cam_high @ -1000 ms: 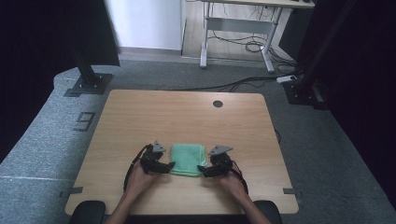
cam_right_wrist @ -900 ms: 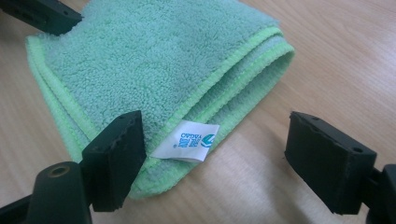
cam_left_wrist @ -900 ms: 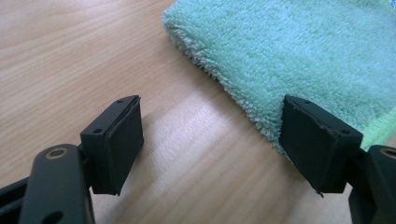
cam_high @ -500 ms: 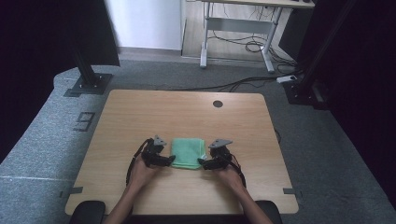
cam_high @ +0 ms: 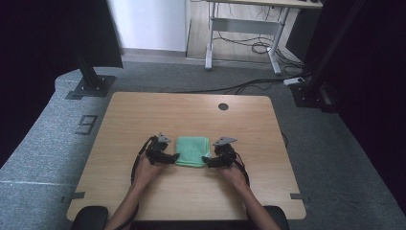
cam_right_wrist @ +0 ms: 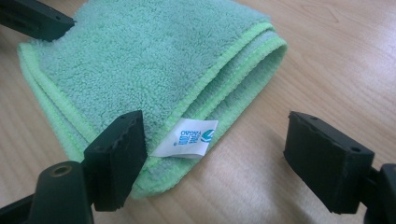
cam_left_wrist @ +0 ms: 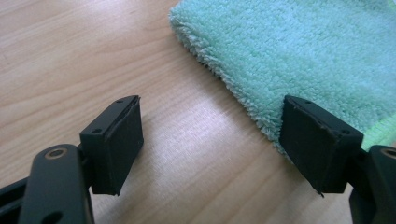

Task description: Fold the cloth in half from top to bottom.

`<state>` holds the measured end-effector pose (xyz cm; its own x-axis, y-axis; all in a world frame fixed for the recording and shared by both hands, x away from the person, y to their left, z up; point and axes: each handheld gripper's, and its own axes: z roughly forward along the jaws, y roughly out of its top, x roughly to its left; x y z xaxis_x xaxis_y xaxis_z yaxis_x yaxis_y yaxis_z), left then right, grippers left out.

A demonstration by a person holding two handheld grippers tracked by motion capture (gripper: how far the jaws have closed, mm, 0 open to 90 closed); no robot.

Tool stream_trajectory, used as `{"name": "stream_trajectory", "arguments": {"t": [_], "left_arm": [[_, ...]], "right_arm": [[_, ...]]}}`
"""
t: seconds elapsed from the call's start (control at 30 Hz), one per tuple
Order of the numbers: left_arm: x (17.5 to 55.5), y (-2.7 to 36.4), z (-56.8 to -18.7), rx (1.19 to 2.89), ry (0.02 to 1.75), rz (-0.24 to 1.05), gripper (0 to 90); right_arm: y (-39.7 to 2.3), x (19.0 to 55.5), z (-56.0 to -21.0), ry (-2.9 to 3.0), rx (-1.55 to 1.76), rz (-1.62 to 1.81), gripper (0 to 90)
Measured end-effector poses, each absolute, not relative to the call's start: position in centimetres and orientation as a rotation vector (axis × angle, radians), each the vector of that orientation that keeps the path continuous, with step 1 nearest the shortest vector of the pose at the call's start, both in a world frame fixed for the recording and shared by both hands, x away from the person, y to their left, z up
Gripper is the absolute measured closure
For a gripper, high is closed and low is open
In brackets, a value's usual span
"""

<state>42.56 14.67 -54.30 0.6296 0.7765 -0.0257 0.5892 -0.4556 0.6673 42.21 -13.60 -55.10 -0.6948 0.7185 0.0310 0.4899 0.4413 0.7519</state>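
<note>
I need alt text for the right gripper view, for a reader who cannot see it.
A folded green cloth with a white label lies on a wooden table. The right tool has its two black jaws open, one over the cloth's near edge, one over bare wood.

**Lighting and picture quality**

High view: even, soft overhead light on the wooden table [cam_high: 191,110]; surroundings fall to near-black at left and right, brighter floor and wall at top centre. Shadows under the hands faint and short. Picture slightly soft, fine detail grainy; no glare.

Left gripper view: bright, diffuse light; green cloth [cam_left_wrist: 299,56] pile crisp at mid-distance, near jaws a little soft, matte black, no shine. Soft shadow beneath the cloth's edge.

Right gripper view: similar brightness; white label [cam_right_wrist: 189,138] sharp, far corners mildly blurred, slight wide-angle stretch at the edges.
</note>
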Motion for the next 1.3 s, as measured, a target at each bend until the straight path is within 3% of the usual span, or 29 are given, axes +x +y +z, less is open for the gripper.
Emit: {"name": "stream_trajectory", "arguments": {"t": [0.87,1.3], "left_arm": [[42.4,14.9,-53.9,2.179,1.031,0.392,15.0],[40.9,15.0,-52.4,2.187,0.948,0.387,11.8]], "right_arm": [[-13.7,42.5,-54.5,2.404,1.054,1.127,21.2],[-14.2,41.8,-53.3,2.413,1.027,1.182,14.1]]}}
